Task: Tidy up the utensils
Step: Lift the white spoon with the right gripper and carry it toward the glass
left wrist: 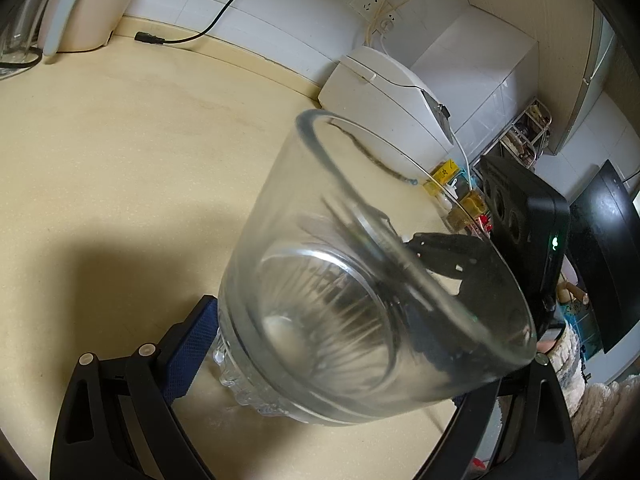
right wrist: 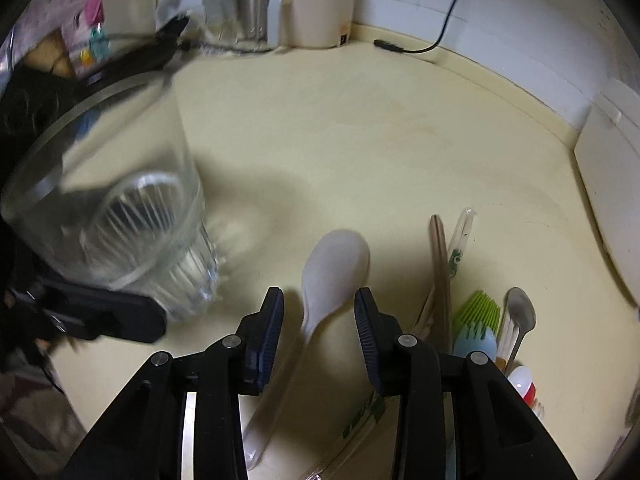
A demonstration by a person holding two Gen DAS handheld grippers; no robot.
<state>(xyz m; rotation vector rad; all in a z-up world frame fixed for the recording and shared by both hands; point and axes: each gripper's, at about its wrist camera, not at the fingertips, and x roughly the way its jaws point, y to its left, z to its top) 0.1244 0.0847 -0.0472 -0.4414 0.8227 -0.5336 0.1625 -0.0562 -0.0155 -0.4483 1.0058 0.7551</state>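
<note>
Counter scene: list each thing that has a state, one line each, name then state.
glass jar: tilted, empty, clamped in the left gripper.
right gripper: open, jaws astride the white rice spoon.
white rice spoon: lying flat on the counter, not gripped.
black power cord: loose end lying unplugged on the counter.

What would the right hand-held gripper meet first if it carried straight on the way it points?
Most likely the white rice spoon: it lies on the counter directly between the open fingers of the right hand-held gripper. How far above it the fingertips are is unclear from this view.
</note>
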